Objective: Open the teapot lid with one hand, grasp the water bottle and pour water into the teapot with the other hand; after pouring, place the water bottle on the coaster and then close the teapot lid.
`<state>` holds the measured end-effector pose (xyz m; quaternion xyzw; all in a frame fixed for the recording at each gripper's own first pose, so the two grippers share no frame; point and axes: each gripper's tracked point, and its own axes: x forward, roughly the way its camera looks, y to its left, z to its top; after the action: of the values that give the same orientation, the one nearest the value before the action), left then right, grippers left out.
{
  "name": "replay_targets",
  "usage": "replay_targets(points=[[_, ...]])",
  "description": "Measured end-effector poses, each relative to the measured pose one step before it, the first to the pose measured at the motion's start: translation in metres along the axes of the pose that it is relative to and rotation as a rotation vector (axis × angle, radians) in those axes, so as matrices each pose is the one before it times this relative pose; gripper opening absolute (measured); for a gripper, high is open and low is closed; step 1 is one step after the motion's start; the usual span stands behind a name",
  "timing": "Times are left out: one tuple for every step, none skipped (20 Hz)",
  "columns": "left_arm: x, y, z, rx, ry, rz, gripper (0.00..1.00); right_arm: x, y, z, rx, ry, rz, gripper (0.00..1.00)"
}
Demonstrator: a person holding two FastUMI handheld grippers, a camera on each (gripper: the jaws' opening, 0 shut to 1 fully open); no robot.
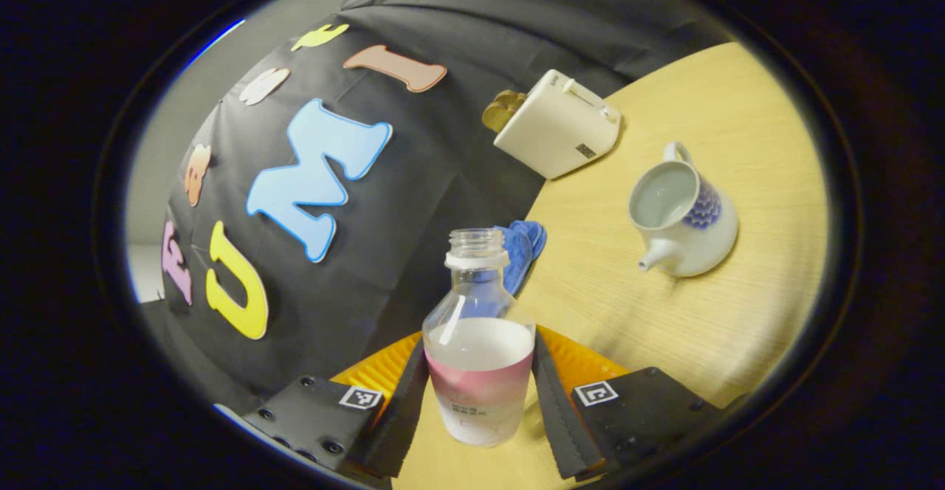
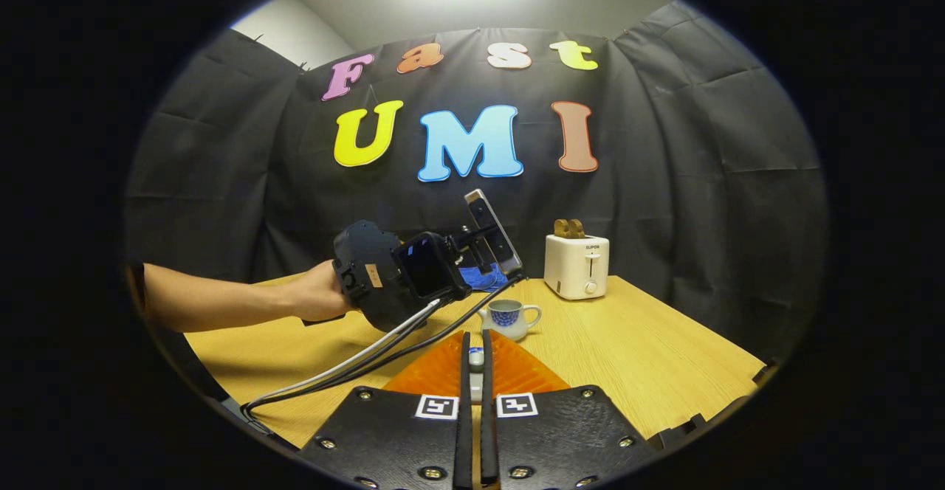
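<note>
An uncapped clear water bottle (image 1: 480, 372) with a pink and white label stands between the fingers of my left gripper (image 1: 480, 342), which is shut on its body. Water fills it to about the shoulder. The white teapot (image 1: 683, 217) with a blue flower pattern sits on the table to the right, top open. In the right gripper view the teapot (image 2: 509, 318) stands beyond my right gripper (image 2: 476, 342), which is shut on the small teapot lid (image 2: 476, 359). A hand holds the left gripper (image 2: 413, 272) tilted above the table, left of the teapot. A blue coaster (image 1: 524, 250) lies behind the bottle.
A white toaster (image 1: 557, 125) with bread in it stands at the back of the wooden table (image 1: 701, 328), also seen in the right gripper view as the toaster (image 2: 576, 265). Cables (image 2: 354, 364) trail from the left gripper over the table. A bare forearm (image 2: 214, 302) reaches in from the left.
</note>
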<state>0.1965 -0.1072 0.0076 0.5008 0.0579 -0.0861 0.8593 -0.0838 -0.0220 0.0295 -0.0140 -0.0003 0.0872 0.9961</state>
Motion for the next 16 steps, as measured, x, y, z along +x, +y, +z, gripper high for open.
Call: replay_targets(points=[[-0.00234,-0.00062,0.00628,0.07336,0.00088,-0.00983,0.85,0.00032,-0.00152,-0.00094,0.00342,0.00115,-0.0022,0.05],[-0.00223,-0.00269,0.00606,0.05298,-0.00449,-0.00842,0.85,-0.00084,-0.00061,-0.00007,0.00286,0.00014,-0.00044,0.05],[-0.00012,-0.00304,0.0021,0.03613,0.00601,-0.00874,0.85,-0.00006,-0.00127,0.00068,0.00059,-0.00075,-0.00079,0.05],[0.00396,-0.00346,0.00117,0.02406,0.00264,-0.00584,0.85,0.00051,-0.00042,-0.0008,-0.00025,0.00076,-0.00039,0.05],[0.00249,-0.00256,0.00201,0.02675,0.00394,-0.00606,0.85,-0.00089,0.00008,-0.0004,0.00106,0.00017,0.00088,0.05],[-0.00177,-0.00045,0.00081,0.02711,0.00031,-0.00233,0.85,-0.00066,-0.00036,-0.00111,0.00076,0.00107,0.00003,0.05],[-0.00126,-0.00137,0.00257,0.03275,-0.0029,-0.00033,0.85,0.00029,-0.00041,0.00026,0.00134,0.00068,0.0002,0.05],[-0.00289,-0.00077,0.00338,0.04057,-0.00368,0.0031,0.85,0.00046,-0.00101,-0.00103,0.00054,0.00126,-0.00094,0.05],[-0.00136,-0.00012,0.00282,0.04034,-0.00135,0.00366,0.85,0.00019,-0.0008,-0.00033,0.00164,0.00127,-0.00073,0.05],[0.00076,-0.0017,0.00088,0.03084,-0.00169,-0.00461,0.85,0.00022,-0.00022,-0.00113,0.00248,0.00356,0.00019,0.05],[0.00014,-0.00124,0.00238,0.01713,-0.00136,-0.01125,0.85,0.0002,0.00001,-0.00094,0.00295,0.00173,0.00129,0.05],[0.0023,-0.00188,0.00126,0.04573,0.00813,-0.02018,0.85,-0.00158,-0.00029,-0.00021,0.00033,0.0013,-0.00015,0.05],[0.00122,0.00108,-0.00076,0.02803,0.00649,-0.00254,0.85,-0.00005,-0.00049,-0.00098,-0.00077,0.0012,0.00053,0.05],[0.00092,0.00027,0.00079,0.02094,0.00323,-0.00337,0.85,-0.00016,0.00007,0.00053,0.0007,0.00112,0.00082,0.05],[0.00103,-0.00041,-0.00001,0.01634,0.00327,-0.00733,0.85,0.00069,0.00018,-0.00132,0.00138,0.00205,0.00158,0.05],[-0.00032,-0.00013,0.00064,0.01799,0.00392,-0.00641,0.85,0.00001,0.00012,-0.00071,0.00202,0.00201,0.00106,0.05]])
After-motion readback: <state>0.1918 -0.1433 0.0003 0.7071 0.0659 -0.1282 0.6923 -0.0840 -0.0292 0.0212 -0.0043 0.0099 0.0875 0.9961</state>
